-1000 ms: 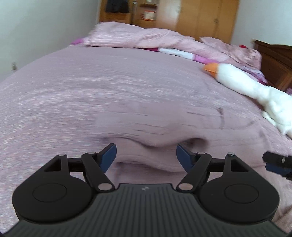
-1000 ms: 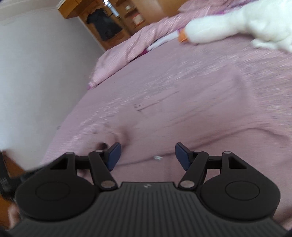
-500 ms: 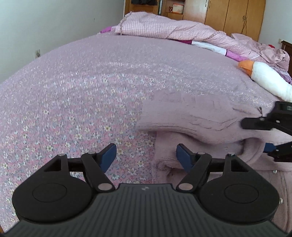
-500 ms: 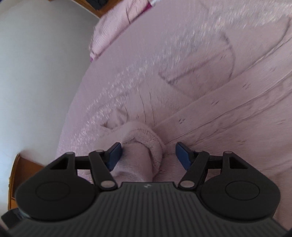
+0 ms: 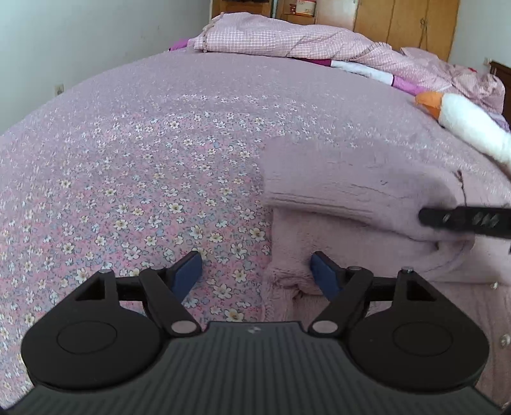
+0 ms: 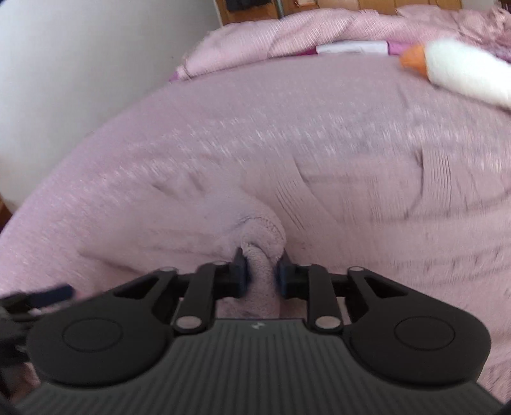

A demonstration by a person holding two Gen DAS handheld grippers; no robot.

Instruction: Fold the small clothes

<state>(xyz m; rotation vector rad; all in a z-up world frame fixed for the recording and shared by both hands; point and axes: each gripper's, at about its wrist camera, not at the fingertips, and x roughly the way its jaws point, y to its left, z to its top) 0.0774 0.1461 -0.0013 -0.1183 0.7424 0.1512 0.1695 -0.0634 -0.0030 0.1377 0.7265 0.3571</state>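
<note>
A small fuzzy pink garment [image 5: 351, 204] lies on the floral bedspread [image 5: 127, 178], its sleeve folded across the body. My left gripper [image 5: 257, 271] is open, low over the garment's left edge; its right pad touches the fabric and nothing is gripped. In the right wrist view my right gripper [image 6: 261, 274] is shut on a bunched fold of the garment [image 6: 262, 236], the cloth pinched between the blue pads. The right gripper's black finger [image 5: 466, 220] shows at the right edge of the left wrist view, on the garment.
A white plush goose with an orange beak [image 5: 463, 124] lies at the right of the bed. A heaped pink checked quilt [image 5: 287, 41] sits at the far end, with wooden wardrobes [image 5: 405, 22] behind it. A pale wall [image 5: 80, 41] runs along the left.
My right gripper has gone from open around the garment's fold to shut on it. The left gripper stayed open and shifted left, now at the garment's left edge.
</note>
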